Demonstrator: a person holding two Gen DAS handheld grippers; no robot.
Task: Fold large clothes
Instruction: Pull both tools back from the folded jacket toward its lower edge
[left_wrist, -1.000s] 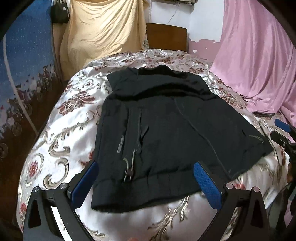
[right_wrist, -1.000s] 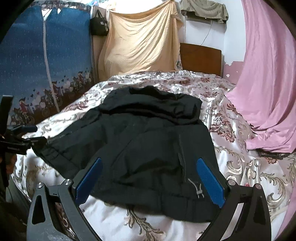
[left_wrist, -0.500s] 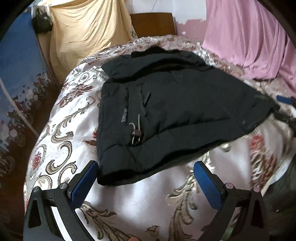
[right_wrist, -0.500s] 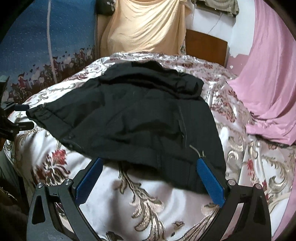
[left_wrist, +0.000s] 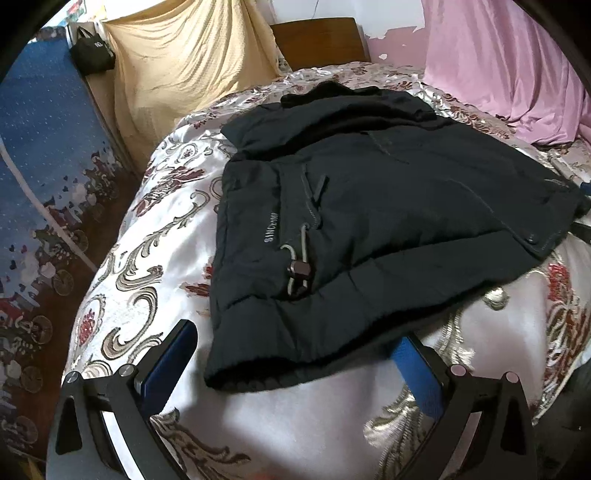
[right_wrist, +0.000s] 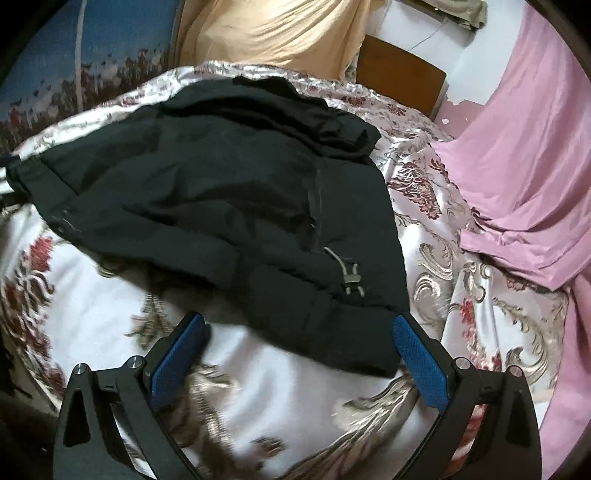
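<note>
Since the black jacket (left_wrist: 369, 206) lies soft and bulky on the bed (left_wrist: 147, 258) just ahead of my left gripper (left_wrist: 295, 373) and right gripper (right_wrist: 299, 354), both gaping empty, I'd pinch its thick hem corners.

The black jacket (left_wrist: 388, 206) is soft, matt cloth with a puffy look and thin grey stitching. Its cord stopper (left_wrist: 300, 270) looks like hard plastic. The bed cover (left_wrist: 147, 258) is shiny, smooth cloth that gleams white. The left gripper (left_wrist: 291, 369) has black matt plastic arms and rough blue pads (left_wrist: 168, 363). The headboard (left_wrist: 317, 42) is brown wood
</note>
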